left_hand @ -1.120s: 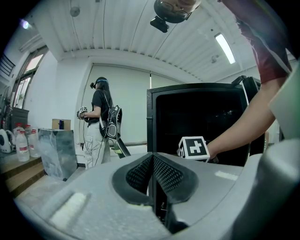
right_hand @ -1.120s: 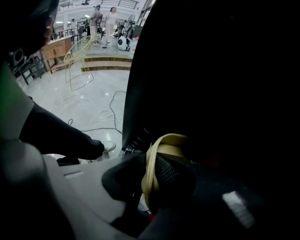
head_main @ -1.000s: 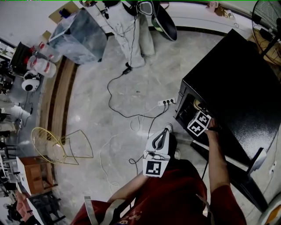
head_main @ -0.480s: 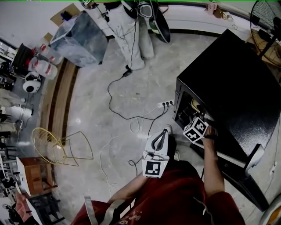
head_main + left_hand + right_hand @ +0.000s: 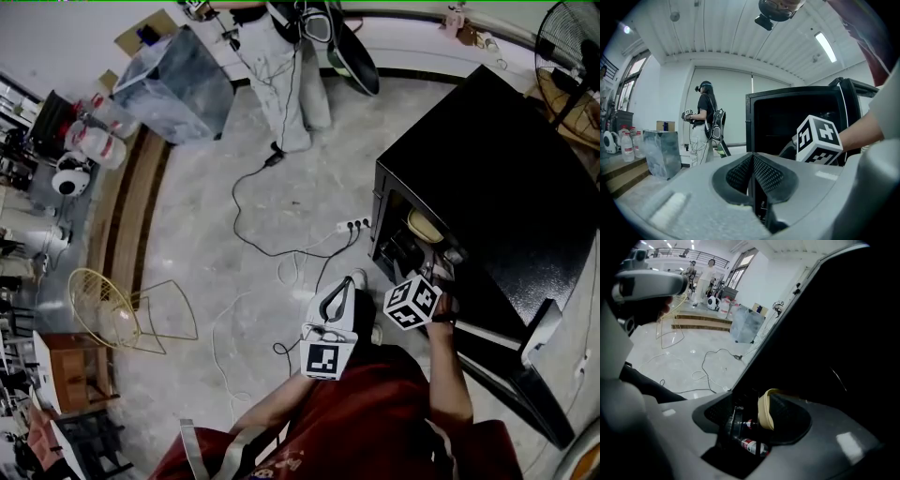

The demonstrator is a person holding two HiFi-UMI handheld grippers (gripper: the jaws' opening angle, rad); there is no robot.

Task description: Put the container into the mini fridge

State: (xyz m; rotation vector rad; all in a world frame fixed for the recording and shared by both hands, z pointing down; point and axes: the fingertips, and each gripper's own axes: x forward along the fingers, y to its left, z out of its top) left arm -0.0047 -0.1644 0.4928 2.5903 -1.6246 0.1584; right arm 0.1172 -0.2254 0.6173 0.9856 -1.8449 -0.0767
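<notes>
The black mini fridge [image 5: 506, 187] stands at the right with its door [image 5: 511, 370] swung open. A cream round container [image 5: 424, 226] lies on its upper shelf. My right gripper [image 5: 439, 275] hangs just outside the opening, a little back from the container. In the right gripper view its jaws are opening and stand wide [image 5: 753, 420]. The container [image 5: 765, 414] shows beyond the gap, and the pads do not touch it. My left gripper [image 5: 347, 281] hovers over the floor left of the fridge, its pads [image 5: 765, 172] pressed together with nothing in them.
Bottles with red labels [image 5: 751, 445] lie low inside the fridge. A power strip [image 5: 354, 222] and cables trail over the floor in front of it. A yellow wire chair [image 5: 122, 314] stands at the left, a fan [image 5: 567, 37] at the top right. Another person [image 5: 704, 122] stands farther off.
My right gripper has drawn back out of the fridge toward me, and the container stays on the shelf. The left gripper has hardly moved.
</notes>
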